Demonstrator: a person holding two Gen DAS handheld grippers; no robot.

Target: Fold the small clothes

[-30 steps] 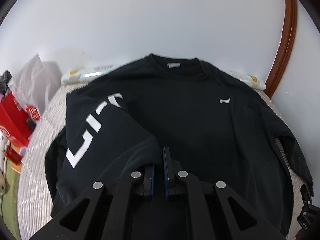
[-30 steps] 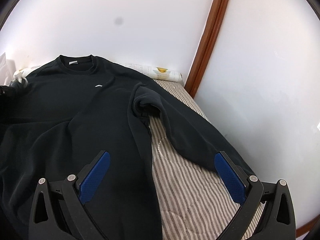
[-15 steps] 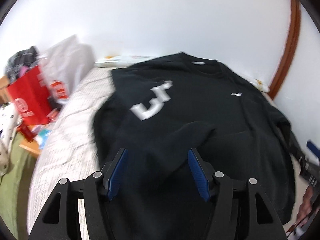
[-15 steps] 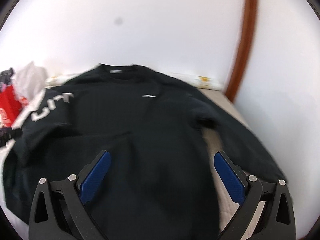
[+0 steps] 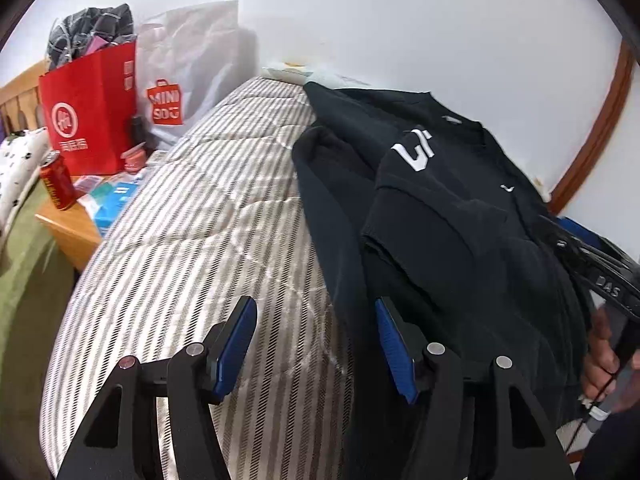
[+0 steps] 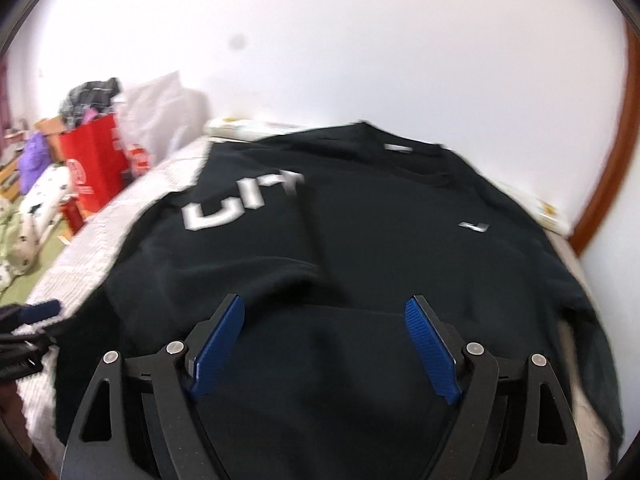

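Observation:
A black sweatshirt (image 5: 460, 216) with white sleeve lettering lies on the striped bed (image 5: 192, 240). Its left sleeve (image 5: 416, 152) is folded across the chest. My left gripper (image 5: 316, 324) is open and empty, over the bed at the sweatshirt's left edge. In the right wrist view, blurred, the sweatshirt (image 6: 380, 248) fills the middle, with the lettered sleeve (image 6: 240, 208) laid over it. My right gripper (image 6: 324, 320) is open and empty, just above the sweatshirt's lower part. It also shows at the right edge of the left wrist view (image 5: 600, 276), with the hand holding it.
Left of the bed stands a wooden side table (image 5: 68, 228) with a red paper bag (image 5: 88, 112), a white shopping bag (image 5: 188, 80), a red can (image 5: 58, 180) and small items. A white wall is behind. A wooden door frame (image 5: 592, 136) is at the right.
My left gripper let go of the lettered sleeve, opened, and swung left off the sweatshirt. My right gripper moved left from the right sleeve to over the body and narrowed somewhat.

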